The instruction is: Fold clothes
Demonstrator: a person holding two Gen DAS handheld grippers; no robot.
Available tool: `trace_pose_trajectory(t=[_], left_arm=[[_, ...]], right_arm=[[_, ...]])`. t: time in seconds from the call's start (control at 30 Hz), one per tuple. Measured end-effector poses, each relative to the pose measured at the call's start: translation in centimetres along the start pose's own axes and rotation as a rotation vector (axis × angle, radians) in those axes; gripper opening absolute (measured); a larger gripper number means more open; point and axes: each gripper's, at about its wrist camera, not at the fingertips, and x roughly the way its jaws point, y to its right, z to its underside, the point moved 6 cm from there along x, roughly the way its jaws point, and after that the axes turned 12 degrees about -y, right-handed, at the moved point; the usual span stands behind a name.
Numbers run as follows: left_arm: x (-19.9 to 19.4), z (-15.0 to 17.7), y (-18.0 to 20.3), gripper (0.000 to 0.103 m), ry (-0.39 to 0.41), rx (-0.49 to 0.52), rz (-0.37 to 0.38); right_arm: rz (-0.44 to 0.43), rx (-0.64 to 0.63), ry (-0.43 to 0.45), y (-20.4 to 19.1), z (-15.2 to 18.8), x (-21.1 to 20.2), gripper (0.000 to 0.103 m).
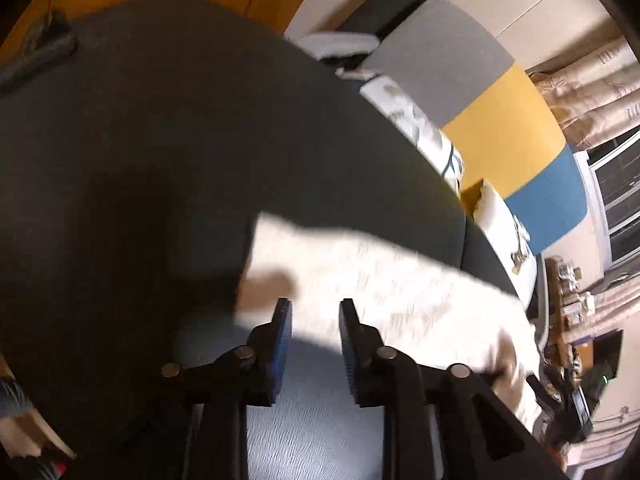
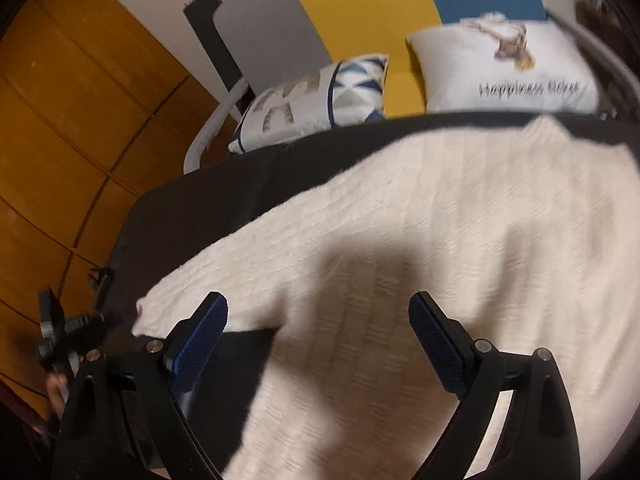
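A cream knitted sweater (image 2: 420, 240) lies spread on a dark grey cover (image 2: 208, 188). In the left wrist view the sweater (image 1: 400, 280) reaches in from the right, one sleeve end pointing left. My left gripper (image 1: 315, 312) hovers over the sleeve's near edge, its blue-padded fingers a little apart with nothing between them. Over the sweater's body, near where the sleeve joins it, my right gripper (image 2: 318, 300) stands wide open and holds nothing. Both views are motion-blurred.
Two pillows, one geometric (image 2: 316, 100) and one white with lettering (image 2: 504, 68), lean on a grey, yellow and blue headboard (image 2: 360, 4). Orange wooden floor (image 2: 60, 120) lies to the left. A black device (image 2: 68, 332) shows past the cover's left edge.
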Motion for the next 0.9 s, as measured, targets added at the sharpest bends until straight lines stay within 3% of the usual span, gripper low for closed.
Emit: trace_pose_trajectory(t=[0.13,0.23,0.33,0.47,0.57,0.6,0.63,0.7,0.83,0.9], left_arm=[[3.0,1.0,-1.8,0.035,-0.149,-0.160,0.212],[4.9,0.1,-1.1,0.037,-0.180,-0.242,0.306],[5.5,-0.5,-0.3,0.039,-0.161,-0.276,0.313],[5.5,-0.3,-0.3,0.041,-0.155,-0.326,0.309],[4.5,0.5,-1.7,0.038,-0.129,-0.369,0.328],[4.5,0.5,-1.9,0.029,-0.114,-0.383,0.339],[4.6,0.3,-2.2,0.005,-0.098,-0.385,0.320],[5.2,-0.6,-2.1,0.005,-0.068,-0.347,0.270],[2.3,-1.9,-0.8,0.004,0.045,-0.221,0.189],[0.7,-2.6,-0.2,0.004,0.104,-0.155,0.144]], right_arm=[[-0.016,0.030,-0.022,0.1,0.3,2.1,0.095],[-0.026,0.035,-0.029,-0.1,0.0,3.0,0.095],[-0.034,-0.007,-0.011,-1.2,-0.7,2.8,0.095],[-0.064,-0.170,-0.018,-5.3,-1.7,3.0,0.095],[0.002,-0.258,-0.072,-7.6,-2.3,5.2,0.095],[0.030,-0.267,-0.093,-7.9,-2.5,6.1,0.095],[0.059,-0.270,-0.117,-8.1,-2.6,7.1,0.095],[0.087,-0.265,-0.164,-8.0,-2.4,8.7,0.095],[0.071,-0.258,-0.216,-8.0,-1.4,10.6,0.096],[-0.053,-0.221,-0.220,-8.3,-1.3,9.8,0.096]])
